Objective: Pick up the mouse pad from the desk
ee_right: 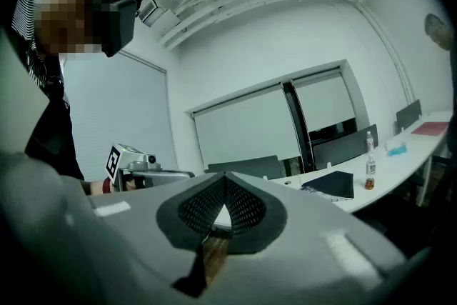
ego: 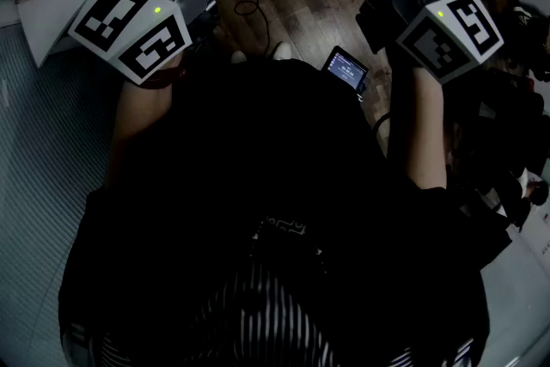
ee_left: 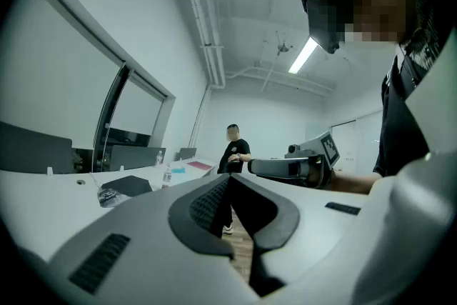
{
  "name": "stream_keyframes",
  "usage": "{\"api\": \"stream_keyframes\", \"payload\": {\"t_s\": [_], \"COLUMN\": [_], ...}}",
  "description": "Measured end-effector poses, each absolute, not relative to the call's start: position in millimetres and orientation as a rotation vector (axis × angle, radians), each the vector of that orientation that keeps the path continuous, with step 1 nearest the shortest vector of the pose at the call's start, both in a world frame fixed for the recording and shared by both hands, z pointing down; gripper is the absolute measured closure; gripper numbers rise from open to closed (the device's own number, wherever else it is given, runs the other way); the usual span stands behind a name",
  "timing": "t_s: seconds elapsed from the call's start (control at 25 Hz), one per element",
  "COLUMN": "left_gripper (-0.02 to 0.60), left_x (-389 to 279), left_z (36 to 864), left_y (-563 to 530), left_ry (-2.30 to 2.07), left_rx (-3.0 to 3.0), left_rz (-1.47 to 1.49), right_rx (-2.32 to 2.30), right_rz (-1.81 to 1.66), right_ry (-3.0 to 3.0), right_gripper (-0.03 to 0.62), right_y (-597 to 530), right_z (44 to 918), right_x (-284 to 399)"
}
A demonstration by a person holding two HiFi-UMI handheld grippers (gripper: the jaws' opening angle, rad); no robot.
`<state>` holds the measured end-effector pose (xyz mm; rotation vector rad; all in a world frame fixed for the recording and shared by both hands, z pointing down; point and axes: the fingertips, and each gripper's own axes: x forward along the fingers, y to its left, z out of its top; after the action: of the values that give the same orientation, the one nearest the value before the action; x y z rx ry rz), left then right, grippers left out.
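My left tongs [ee_left: 228, 177] are pressed together, empty. My right tongs [ee_right: 225, 176] are together too, empty. The dark mouse pad [ee_right: 332, 183] lies flat on the white bench [ee_right: 410, 152], left of a bottle [ee_right: 370, 165]. I cannot tell its long axis, and the bottle's label is too small to read.

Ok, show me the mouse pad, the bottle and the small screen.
mouse pad [ee_right: 330, 183]: right gripper view, its dark top.
bottle [ee_right: 370, 168]: right gripper view, its body.
small screen [ego: 346, 68]: head view, the lit display.

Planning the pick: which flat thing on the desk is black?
The mouse pad, lying just left of the bottle in the right gripper view; the other flat sheet, farther along the desk, is pink.
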<state>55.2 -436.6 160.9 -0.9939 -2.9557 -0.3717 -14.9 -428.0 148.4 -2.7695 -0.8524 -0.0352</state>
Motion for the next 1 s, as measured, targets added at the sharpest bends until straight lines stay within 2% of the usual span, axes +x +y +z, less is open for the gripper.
{"api": "stream_keyframes", "payload": {"t_s": [0.6,1.0], "left_gripper": [0.575,0.575], "left_x": [38,5], "left_z": [176,187], "left_y": [-431,-426], "left_ry": [-2.959,-2.911], "left_rx": [-1.015,-0.971], "left_rz": [-0.427,-0.405], "right_rx": [-2.779,-2.757], "right_rz": [-0.069,0.012], "right_ry": [-0.803,-0.771], "right_gripper": [0.591,0.591], "right_y": [-428,-424], "right_z": [169,178], "right_x": [-21,-54]}}
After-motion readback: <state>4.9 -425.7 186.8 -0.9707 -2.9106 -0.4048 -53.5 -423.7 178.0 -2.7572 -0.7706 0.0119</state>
